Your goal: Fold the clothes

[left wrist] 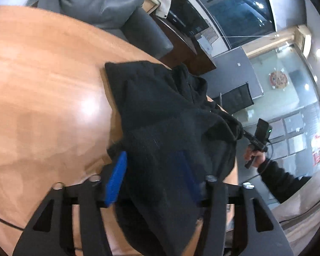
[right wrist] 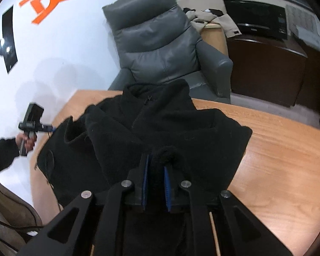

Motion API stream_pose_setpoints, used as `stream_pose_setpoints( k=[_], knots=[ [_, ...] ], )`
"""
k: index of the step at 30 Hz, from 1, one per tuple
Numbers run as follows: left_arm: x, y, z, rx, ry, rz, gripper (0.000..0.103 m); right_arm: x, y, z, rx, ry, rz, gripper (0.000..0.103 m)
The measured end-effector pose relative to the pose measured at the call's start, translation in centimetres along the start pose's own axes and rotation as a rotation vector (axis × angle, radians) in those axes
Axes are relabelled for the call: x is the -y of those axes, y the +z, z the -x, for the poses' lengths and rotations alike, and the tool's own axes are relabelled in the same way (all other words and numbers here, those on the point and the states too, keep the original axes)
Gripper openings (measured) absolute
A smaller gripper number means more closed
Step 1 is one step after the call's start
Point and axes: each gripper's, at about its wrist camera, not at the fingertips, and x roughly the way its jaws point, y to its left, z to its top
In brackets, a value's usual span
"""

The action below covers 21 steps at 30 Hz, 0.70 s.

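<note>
A black fleece zip jacket lies bunched over the corner of a wooden table; it also shows in the left wrist view. My right gripper is shut on a fold of the fleece, blue pads pressed against it. My left gripper has its fingers wide apart with fleece draped between them, one blue pad bare; I cannot tell whether it grips. The right gripper shows from the left wrist view at the jacket's far edge. The left gripper shows from the right wrist view at the jacket's left edge.
A grey leather armchair stands just behind the table. A dark cabinet with a black appliance and a beige garment sits at the back right. A white wall with orange characters is on the left. The table extends wide to the left wrist's left.
</note>
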Motion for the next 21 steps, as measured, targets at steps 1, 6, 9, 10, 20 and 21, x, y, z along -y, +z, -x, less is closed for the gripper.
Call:
stream_pose_setpoints(
  k=[1,6,9,10,20,21],
  knots=[
    [0.0,0.1,-0.2,-0.012,-0.008,-0.007,0.055,0.0,0.1,-0.2,-0.005,-0.001,0.005,0.017],
    [-0.3,0.3,-0.7,-0.04,-0.031,-0.023,0.055,-0.3,0.4,-0.4,-0.022,0.007,0.017,0.023],
    [-0.5,0.3,-0.2,-0.024,-0.062,-0.014,0.056,-0.5,0.4,-0.1,-0.048,0.002,0.031,0.027],
    [-0.5,0.3,0.1,-0.02,-0.072,-0.009,0.059,-0.6,0.4,0.1,-0.058,-0.001,0.037,0.028],
    [-2.2,-0.2,0.6,0.01,-0.124,0.039,0.079,-2.1,0.5,4.0,-0.069,-0.192,0.156,0.089],
    [-2.0,-0.1,0.5,0.017,-0.137,0.032,0.079,-2.2,0.6,3.9,-0.077,-0.203,0.184,0.089]
  ],
)
